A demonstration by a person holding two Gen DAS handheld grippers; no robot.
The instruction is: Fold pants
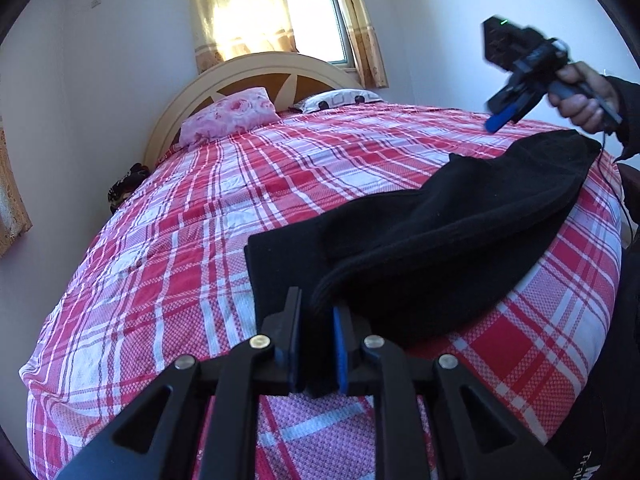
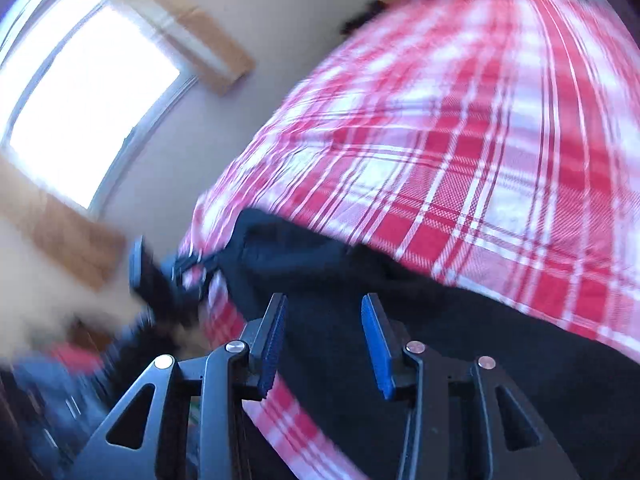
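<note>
Black pants (image 1: 432,236) lie on the red and white plaid bed (image 1: 200,216), near its front right edge, with one layer folded over another. My left gripper (image 1: 318,308) is shut on the near end of the pants, black cloth pinched between its blue pads. My right gripper (image 1: 496,120) is held in the air above the far end of the pants. In the blurred right wrist view the right gripper (image 2: 326,308) is open and empty, above the pants (image 2: 460,340). The left gripper (image 2: 168,276) shows there as a blur at the left.
A pink pillow (image 1: 228,116) and a patterned white pillow (image 1: 340,100) lie by the headboard (image 1: 240,72). A curtained window (image 1: 316,20) is behind. A dark bundle (image 1: 126,184) sits at the bed's left side, by the wall.
</note>
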